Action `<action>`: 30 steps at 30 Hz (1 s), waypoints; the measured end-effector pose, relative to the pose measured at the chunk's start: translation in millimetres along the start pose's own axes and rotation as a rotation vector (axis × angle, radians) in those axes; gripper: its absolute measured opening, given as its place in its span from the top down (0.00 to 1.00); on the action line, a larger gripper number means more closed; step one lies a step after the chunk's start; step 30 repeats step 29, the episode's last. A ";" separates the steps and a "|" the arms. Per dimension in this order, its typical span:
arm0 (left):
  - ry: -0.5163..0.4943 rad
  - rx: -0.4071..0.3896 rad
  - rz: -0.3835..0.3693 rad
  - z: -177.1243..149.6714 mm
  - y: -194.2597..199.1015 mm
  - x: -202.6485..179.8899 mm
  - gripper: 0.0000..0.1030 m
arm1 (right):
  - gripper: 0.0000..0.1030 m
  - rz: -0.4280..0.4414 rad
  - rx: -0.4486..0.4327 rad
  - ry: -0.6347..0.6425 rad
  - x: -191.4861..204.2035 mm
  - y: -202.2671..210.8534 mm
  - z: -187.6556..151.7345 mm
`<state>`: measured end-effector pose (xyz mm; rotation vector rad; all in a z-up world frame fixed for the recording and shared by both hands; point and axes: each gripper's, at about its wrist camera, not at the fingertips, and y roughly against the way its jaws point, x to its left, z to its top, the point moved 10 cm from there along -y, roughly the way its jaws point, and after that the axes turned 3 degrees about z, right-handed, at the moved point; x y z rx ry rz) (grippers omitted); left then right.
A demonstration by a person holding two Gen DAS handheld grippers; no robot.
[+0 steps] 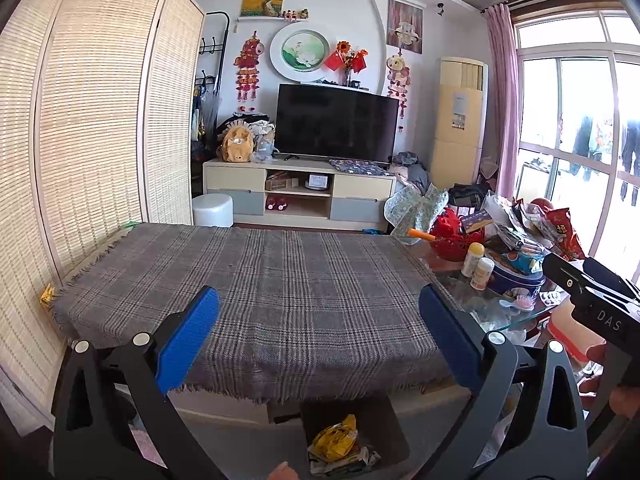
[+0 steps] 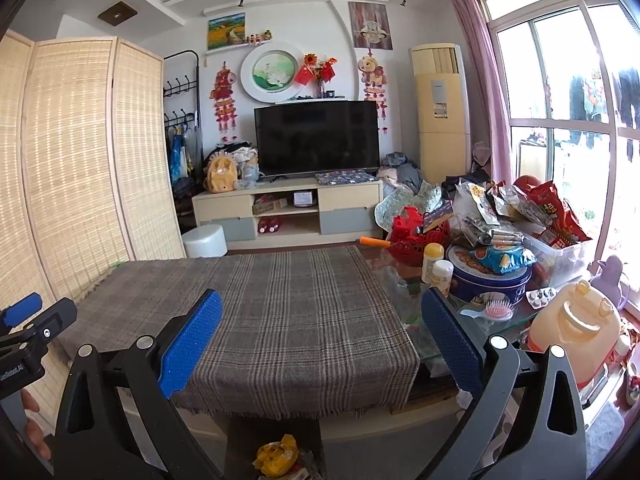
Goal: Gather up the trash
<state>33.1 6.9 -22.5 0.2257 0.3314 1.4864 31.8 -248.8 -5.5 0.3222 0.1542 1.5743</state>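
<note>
In the left wrist view, the left gripper (image 1: 319,334) hangs above the near edge of a worktop (image 1: 280,280) draped in a grey plaid cloth, its blue-padded fingers (image 1: 188,336) spread wide with nothing between them. The cloth's top is bare. Below the near edge, between the gripper's black arms, a brown box (image 1: 356,432) sits on the floor and holds the trash (image 1: 336,448): a crumpled yellow wrapper lying on top of some pale printed scraps. At the right edge of this view the right gripper (image 1: 592,300) shows only as a black body, so its fingers cannot be read here. Beside the cloth, on the right, a glass surface carries a blue round tin (image 1: 516,280), two small pale bottles (image 1: 478,266) and a red basket (image 1: 456,236). A dark television (image 1: 338,122) stands on a low cabinet against the far wall, and a woven folding screen (image 1: 92,120) runs along the left. In the right wrist view, the right gripper (image 2: 322,336) is likewise released, its blue fingers (image 2: 192,344) wide apart and empty over the cloth's near right corner. The yellow trash (image 2: 278,456) appears at the bottom edge, in the brown box (image 2: 312,440) under the worktop's front. A pink hairbrush (image 2: 498,312) lies just in front of the blue round tin (image 2: 488,284), with heaped snack packets (image 2: 520,216) behind, and a cream plastic jug (image 2: 576,320) stands near the right finger. The left gripper's blue tip (image 2: 24,308) pokes in at the left margin.
</note>
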 end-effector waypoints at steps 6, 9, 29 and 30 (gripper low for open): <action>0.007 0.020 -0.019 -2.1 -3.8 -4.7 0.08 | 0.03 -0.004 0.019 -0.003 -1.5 -3.5 -3.4; -0.026 0.009 0.020 -1.4 -3.8 -5.4 0.08 | 0.03 -0.001 0.024 -0.006 -2.7 -5.4 -3.7; -0.025 -0.001 0.061 0.7 0.8 0.7 0.08 | 0.03 0.016 0.043 -0.008 -3.2 -12.5 -8.1; -0.025 -0.001 0.061 0.7 0.8 0.7 0.08 | 0.03 0.016 0.043 -0.008 -3.2 -12.5 -8.1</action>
